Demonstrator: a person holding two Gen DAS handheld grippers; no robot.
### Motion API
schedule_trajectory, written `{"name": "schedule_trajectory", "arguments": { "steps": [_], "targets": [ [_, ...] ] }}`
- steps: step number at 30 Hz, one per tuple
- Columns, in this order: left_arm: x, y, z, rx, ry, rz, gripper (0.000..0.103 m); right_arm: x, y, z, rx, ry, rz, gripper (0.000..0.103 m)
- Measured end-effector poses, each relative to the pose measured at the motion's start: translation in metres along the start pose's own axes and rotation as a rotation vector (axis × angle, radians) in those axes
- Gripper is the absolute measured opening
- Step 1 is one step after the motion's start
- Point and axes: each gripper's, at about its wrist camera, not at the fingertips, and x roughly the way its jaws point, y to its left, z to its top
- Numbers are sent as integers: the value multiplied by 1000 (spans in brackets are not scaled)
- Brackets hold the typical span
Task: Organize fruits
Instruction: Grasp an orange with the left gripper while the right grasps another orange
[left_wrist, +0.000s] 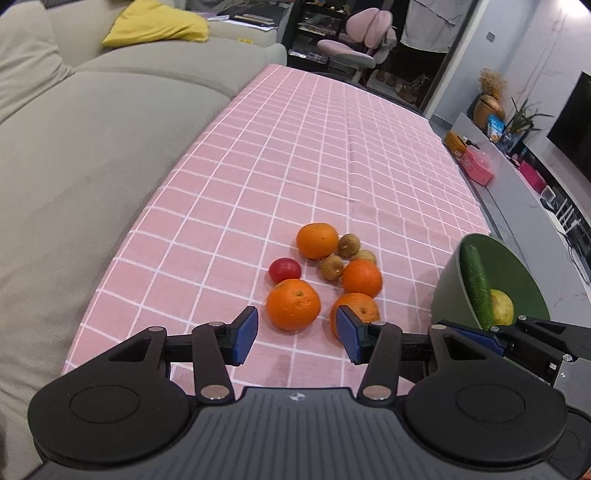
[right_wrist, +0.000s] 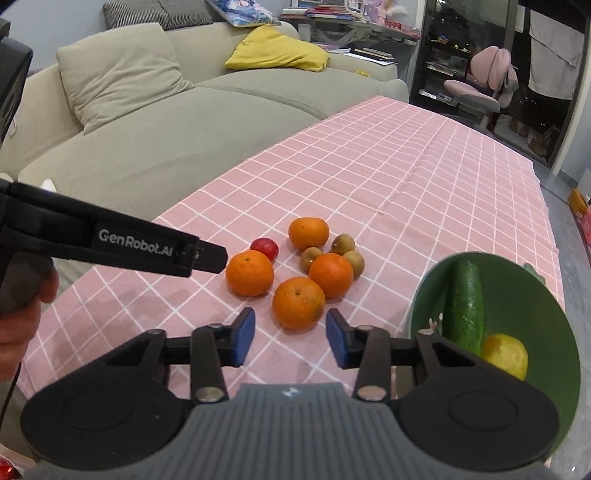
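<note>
In the left wrist view, the left gripper (left_wrist: 297, 334) hung with its jaws wide and empty just short of the fruit cluster, the nearest orange (left_wrist: 293, 304) lying at twelve o'clock between the blue pads. Another orange (left_wrist: 360, 308) sat at one o'clock, partly behind the right-hand pad, with a red fruit (left_wrist: 284, 269) and small brown fruits (left_wrist: 332, 267) beyond. The green bowl (left_wrist: 517, 266), already holding a cucumber (left_wrist: 476, 284) and a yellow fruit (left_wrist: 503, 306), stood at three o'clock near the cloth's right edge. In the right wrist view, the right gripper (right_wrist: 291, 338) was likewise spread wide and empty, an orange (right_wrist: 298, 302) dead ahead at twelve o'clock; the bowl lay at four o'clock. The step looked like the approach to a first orange pick. Next would likely call for lowering around one orange and closing without nudging its touching neighbours. The pink checked tablecloth (right_wrist: 424, 177) offered open room beyond; the sofa (right_wrist: 166, 129) bordered it at ten o'clock.
</note>
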Motion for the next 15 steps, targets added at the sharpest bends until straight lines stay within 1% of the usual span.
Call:
{"name": "schedule_trajectory", "arguments": {
  "steps": [8, 15],
  "targets": [
    [23, 10, -3, -46, 33, -31, 57, 33, -6, 1, 6, 19, 1, 37],
    [44, 7, -3, -57, 42, -22, 57, 56, -8, 3, 8, 27, 16, 37]
  ]
}}
